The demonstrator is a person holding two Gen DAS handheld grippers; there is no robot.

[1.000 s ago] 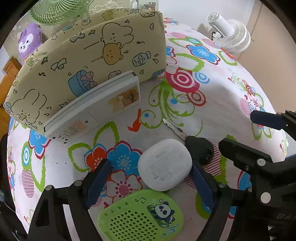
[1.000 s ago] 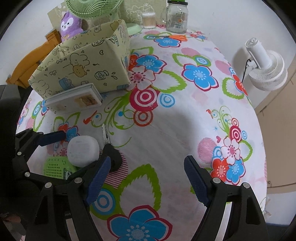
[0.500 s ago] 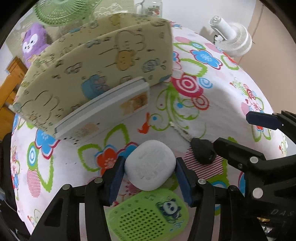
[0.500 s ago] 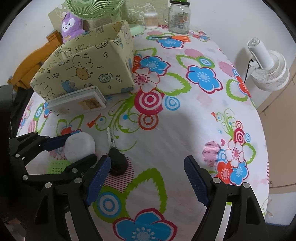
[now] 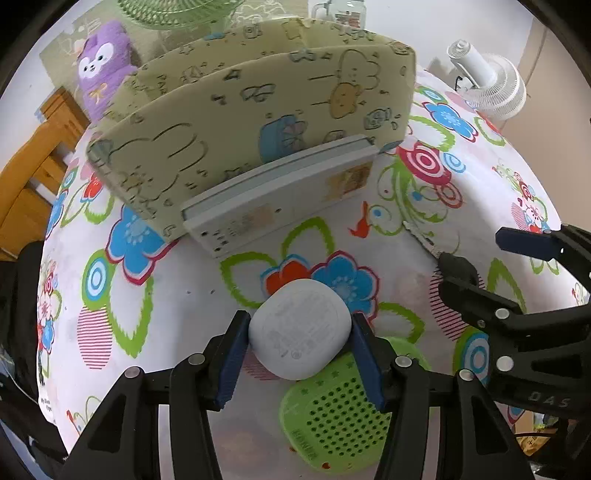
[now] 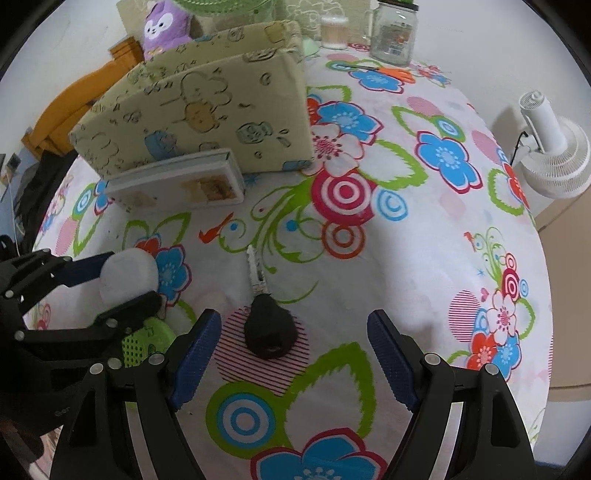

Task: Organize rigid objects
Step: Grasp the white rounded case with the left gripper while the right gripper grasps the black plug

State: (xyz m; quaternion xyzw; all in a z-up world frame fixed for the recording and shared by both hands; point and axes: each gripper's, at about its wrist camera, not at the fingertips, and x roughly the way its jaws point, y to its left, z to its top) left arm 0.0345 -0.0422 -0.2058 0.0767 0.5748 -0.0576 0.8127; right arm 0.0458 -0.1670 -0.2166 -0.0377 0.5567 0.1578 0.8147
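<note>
A white rounded case (image 5: 299, 328) is clamped between the blue pads of my left gripper (image 5: 299, 350), just above the flowered tablecloth; the case (image 6: 127, 275) also shows at the left of the right wrist view. Below it lies a green perforated panda gadget (image 5: 332, 417). A key with a black head (image 6: 271, 332) lies between the fingers of my right gripper (image 6: 293, 350), nearer the left finger. Those jaws are closing, and the pads stand clear of the key. Behind, a yellow cartoon-print fabric box (image 5: 258, 103) stands with a flat white box (image 5: 284, 192) leaning on it.
A white fan (image 6: 554, 155) stands off the table's right edge. At the back are a green fan (image 5: 177, 11), a purple plush toy (image 5: 99, 66), a glass jar (image 6: 393, 33) and orange-handled scissors (image 6: 395, 72). Wooden furniture (image 5: 26, 177) is at the left.
My left gripper has shut on the white case and carried it a little toward the fabric box. The right gripper has moved over the key, so the black head now lies between its fingers.
</note>
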